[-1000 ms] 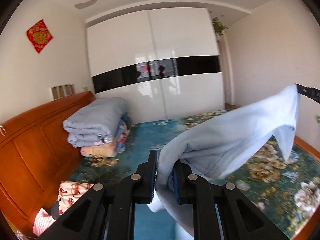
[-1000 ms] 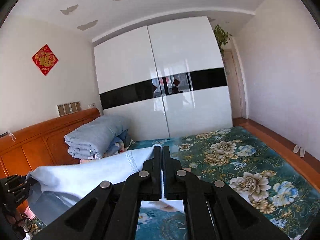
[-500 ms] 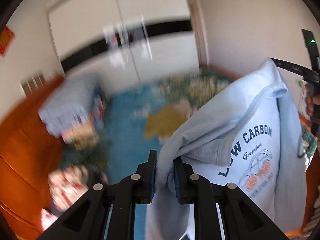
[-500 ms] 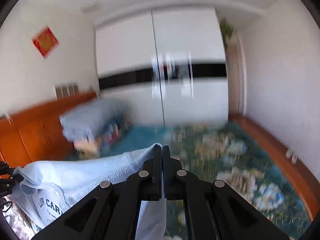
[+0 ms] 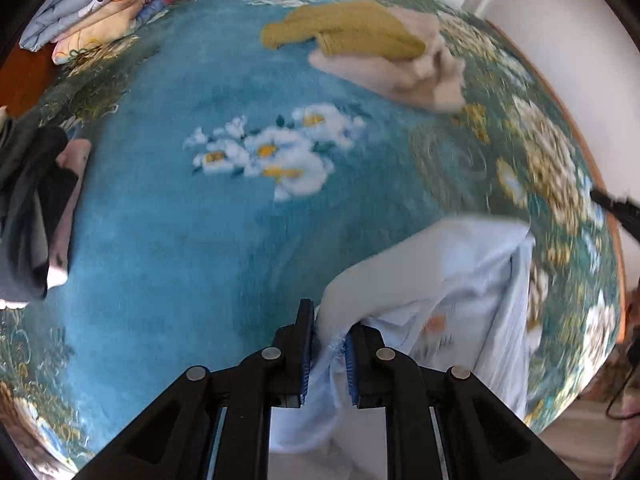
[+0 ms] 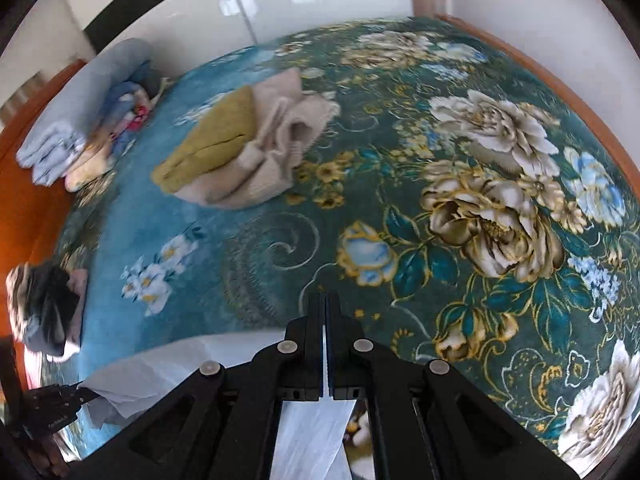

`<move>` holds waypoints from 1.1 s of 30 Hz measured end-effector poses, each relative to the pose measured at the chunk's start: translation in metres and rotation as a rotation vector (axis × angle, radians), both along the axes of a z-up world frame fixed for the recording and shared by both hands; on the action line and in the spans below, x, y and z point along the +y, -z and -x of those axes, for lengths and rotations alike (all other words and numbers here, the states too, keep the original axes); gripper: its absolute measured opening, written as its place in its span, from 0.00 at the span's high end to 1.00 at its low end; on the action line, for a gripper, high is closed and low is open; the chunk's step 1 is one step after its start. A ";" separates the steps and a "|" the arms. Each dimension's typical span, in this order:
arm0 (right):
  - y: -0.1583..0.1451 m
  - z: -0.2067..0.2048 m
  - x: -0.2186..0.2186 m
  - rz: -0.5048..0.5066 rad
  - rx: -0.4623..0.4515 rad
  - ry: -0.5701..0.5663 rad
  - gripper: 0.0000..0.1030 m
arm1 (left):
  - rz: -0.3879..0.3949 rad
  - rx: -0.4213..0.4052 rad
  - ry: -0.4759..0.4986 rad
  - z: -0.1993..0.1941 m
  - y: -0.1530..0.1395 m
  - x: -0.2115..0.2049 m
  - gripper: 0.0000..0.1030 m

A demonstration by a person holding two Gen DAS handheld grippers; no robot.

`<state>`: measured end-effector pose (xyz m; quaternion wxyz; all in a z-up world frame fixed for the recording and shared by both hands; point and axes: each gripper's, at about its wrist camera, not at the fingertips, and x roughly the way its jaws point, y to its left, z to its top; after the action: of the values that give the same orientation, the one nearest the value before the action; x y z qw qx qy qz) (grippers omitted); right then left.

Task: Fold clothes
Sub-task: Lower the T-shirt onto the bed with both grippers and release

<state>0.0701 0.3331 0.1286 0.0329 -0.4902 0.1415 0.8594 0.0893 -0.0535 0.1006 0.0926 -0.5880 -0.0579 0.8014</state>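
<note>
Both grippers are tilted down at the bed (image 5: 168,240), held over its near edge.

Left gripper (image 5: 328,344): jaws narrow, clamped on a bunched edge of the shirt (image 5: 460,280). Light blue fabric is seen squeezed between the blue pads (image 5: 306,352) and spilling out below and to the right. From there the shirt is draped rightward, hanging over the floral bedspread; part of a print is visible but blurred.

Right gripper (image 6: 325,344): jaws nearly fully closed, with a thin white-blue strip of the shirt (image 6: 168,368) pinched between them. Fabric is seen below the jaws and stretched to the left toward the left gripper (image 6: 68,398), which shows at the lower left edge of that view. In the left view a dark tip at the far right edge is probably the right gripper (image 5: 616,208).

So the shirt is held at two points, spread between the grippers, above the bed.

Also on the bed: a yellow and beige pile (image 6: 248,148) mid-bed, folded quilts (image 6: 80,128) by the headboard, dark clothes (image 5: 28,208) at the left edge.
</note>
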 end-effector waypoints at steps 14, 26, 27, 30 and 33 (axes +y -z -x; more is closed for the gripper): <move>0.047 -0.012 -0.019 0.129 -0.065 -0.031 0.99 | -0.248 -0.181 -0.130 0.052 0.047 -0.051 0.38; 0.072 -0.074 -0.031 0.219 -0.047 -0.017 0.99 | -0.152 -0.325 -0.434 -0.047 0.126 -0.123 0.33; 0.074 -0.076 -0.034 0.222 -0.053 -0.023 0.99 | -0.156 -0.334 -0.448 -0.051 0.128 -0.122 0.33; 0.077 -0.081 -0.044 0.208 -0.060 -0.043 0.99 | -0.144 -0.351 -0.460 -0.059 0.130 -0.118 0.34; 0.083 -0.086 -0.044 0.237 -0.074 -0.022 0.99 | -0.124 -0.389 -0.404 -0.059 0.135 -0.104 0.38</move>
<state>0.1559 0.2888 0.0455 -0.0296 -0.5235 0.2353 0.8183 0.1484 -0.1574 -0.0339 -0.0460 -0.7005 -0.2395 0.6706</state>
